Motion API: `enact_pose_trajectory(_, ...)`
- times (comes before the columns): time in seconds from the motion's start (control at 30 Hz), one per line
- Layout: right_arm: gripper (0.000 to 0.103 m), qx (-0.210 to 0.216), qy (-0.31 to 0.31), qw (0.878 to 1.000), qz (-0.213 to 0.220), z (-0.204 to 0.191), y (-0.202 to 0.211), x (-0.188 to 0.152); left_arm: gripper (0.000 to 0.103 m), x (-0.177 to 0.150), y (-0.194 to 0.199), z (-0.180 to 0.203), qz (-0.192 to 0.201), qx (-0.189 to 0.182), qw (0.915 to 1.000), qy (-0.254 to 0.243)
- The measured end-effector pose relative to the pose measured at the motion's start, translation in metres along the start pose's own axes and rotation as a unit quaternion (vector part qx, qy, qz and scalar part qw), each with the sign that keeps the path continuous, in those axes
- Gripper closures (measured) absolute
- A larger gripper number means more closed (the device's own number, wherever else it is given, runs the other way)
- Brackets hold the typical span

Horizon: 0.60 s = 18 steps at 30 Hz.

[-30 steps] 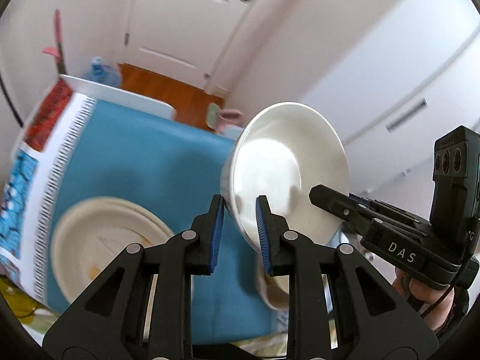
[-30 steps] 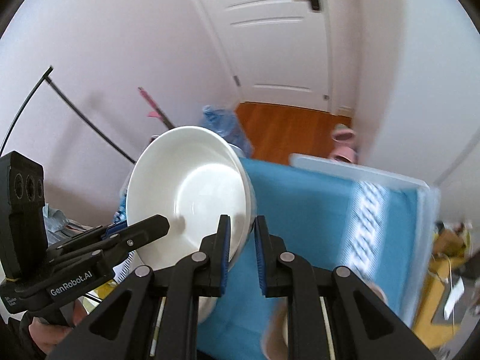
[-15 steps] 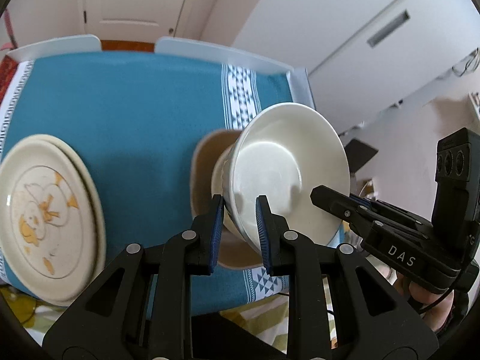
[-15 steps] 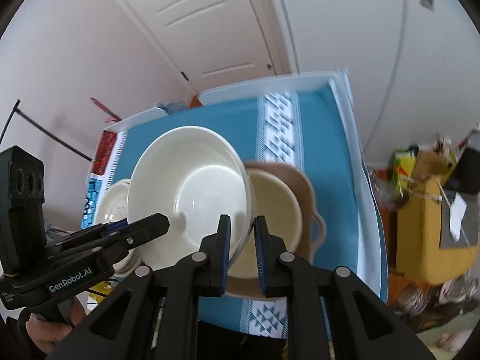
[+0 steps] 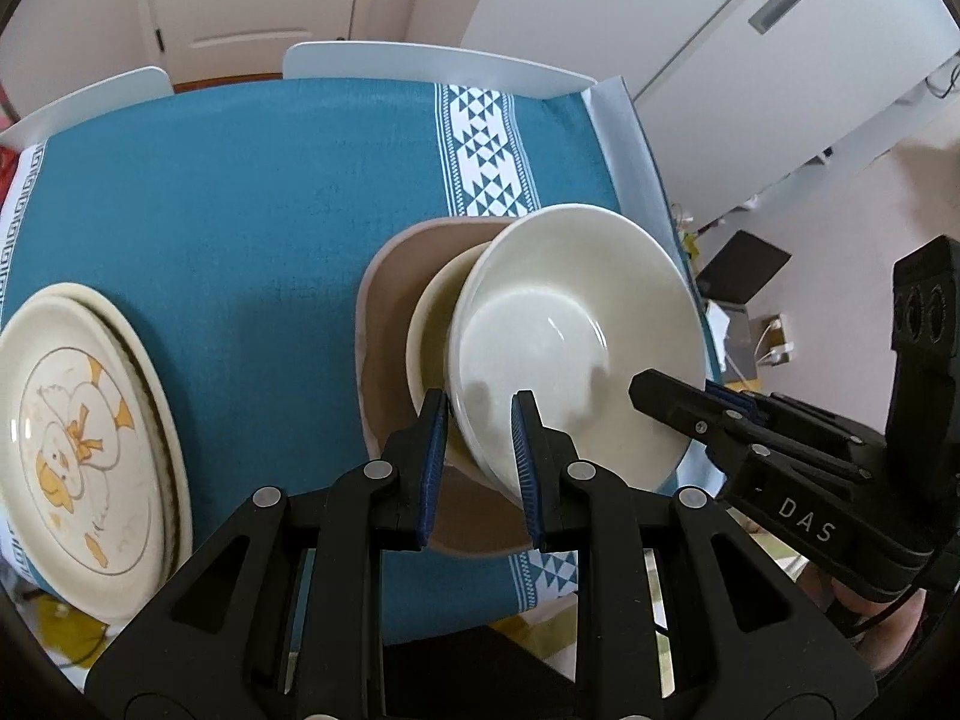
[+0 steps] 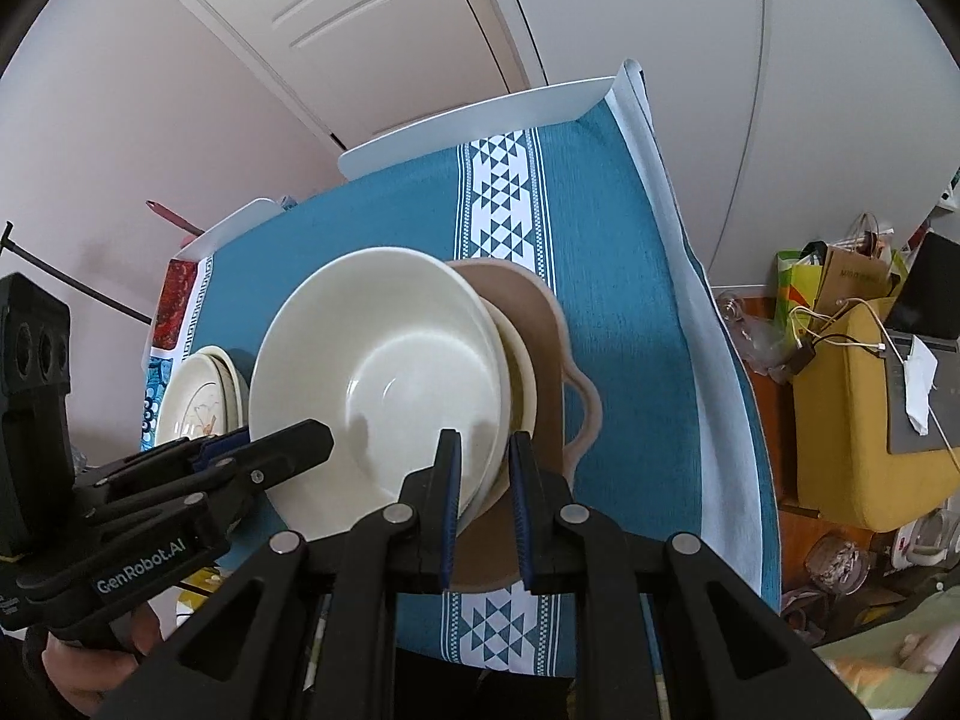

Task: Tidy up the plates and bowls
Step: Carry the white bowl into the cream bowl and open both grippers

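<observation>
Left wrist view: the left gripper (image 5: pixel 478 438) has its fingers narrowed on the near rim of the white bowl (image 5: pixel 573 348), one finger inside, one outside. The right gripper (image 5: pixel 714 405) reaches in from 4 o'clock and holds the opposite rim; sharing the weight probably keeps the tilted bowl steady above the cream bowl (image 5: pixel 432 324) nested in the brown dish (image 5: pixel 390 300). A stack of duck plates (image 5: pixel 78 438) lies at 9 o'clock on the blue tabletop (image 5: pixel 240 192), cut off by the frame edge.

Right wrist view: the right gripper (image 6: pixel 485 468) pinches the white bowl (image 6: pixel 384 372) rim, fingers narrow; the left gripper (image 6: pixel 258 450) enters from 8 o'clock. Whether the bowl touches the cream bowl (image 6: pixel 519 372) is hidden.
</observation>
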State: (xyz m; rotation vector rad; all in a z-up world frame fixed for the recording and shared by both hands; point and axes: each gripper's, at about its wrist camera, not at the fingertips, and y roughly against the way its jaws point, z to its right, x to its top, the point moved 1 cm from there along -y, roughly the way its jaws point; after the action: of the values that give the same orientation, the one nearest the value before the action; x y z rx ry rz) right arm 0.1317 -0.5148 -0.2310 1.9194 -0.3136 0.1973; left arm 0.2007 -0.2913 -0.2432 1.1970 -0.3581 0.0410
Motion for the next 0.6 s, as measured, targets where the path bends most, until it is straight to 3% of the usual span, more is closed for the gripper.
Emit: enact_pose_trajectory(0.6, 0.088, -0.006, 0.007, 1.000, -0.009, 0.0020, -0.0031, 0.0015, 0.084, 0.0036, -0.0082, 0.0092, -0.004, 0.046, 0.9979, -0.046)
